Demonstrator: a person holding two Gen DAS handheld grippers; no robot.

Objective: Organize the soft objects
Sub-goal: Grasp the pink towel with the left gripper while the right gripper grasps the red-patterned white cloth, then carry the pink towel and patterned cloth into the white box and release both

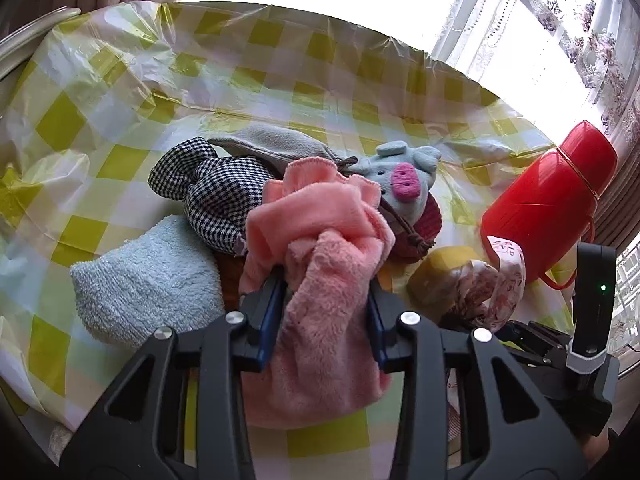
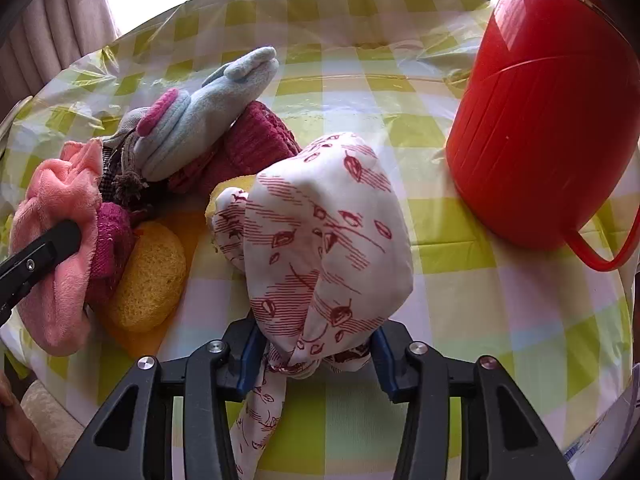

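My left gripper (image 1: pixel 326 280) is shut on a fluffy pink cloth (image 1: pixel 320 240), held over a pile of soft things: a light blue towel (image 1: pixel 148 284), a black-and-white checked cloth (image 1: pixel 216 196), a grey cloth (image 1: pixel 272 142), a blue plush pig (image 1: pixel 400 172) and a dark red knit piece (image 1: pixel 424 224). My right gripper (image 2: pixel 316 344) is shut on a white cloth with red leaf print (image 2: pixel 328 224), bunched and lifted above the table. The pink cloth (image 2: pixel 56 240), the left gripper's finger (image 2: pixel 40 252), the plush pig (image 2: pixel 200 116) and yellow sponges (image 2: pixel 148 280) lie left of it.
A red plastic jug (image 2: pixel 540 120) with a handle stands at the right, close to the printed cloth; it also shows in the left wrist view (image 1: pixel 548 200). The round table wears a yellow-green checked plastic cover (image 2: pixel 500 320). Curtains and a bright window are behind.
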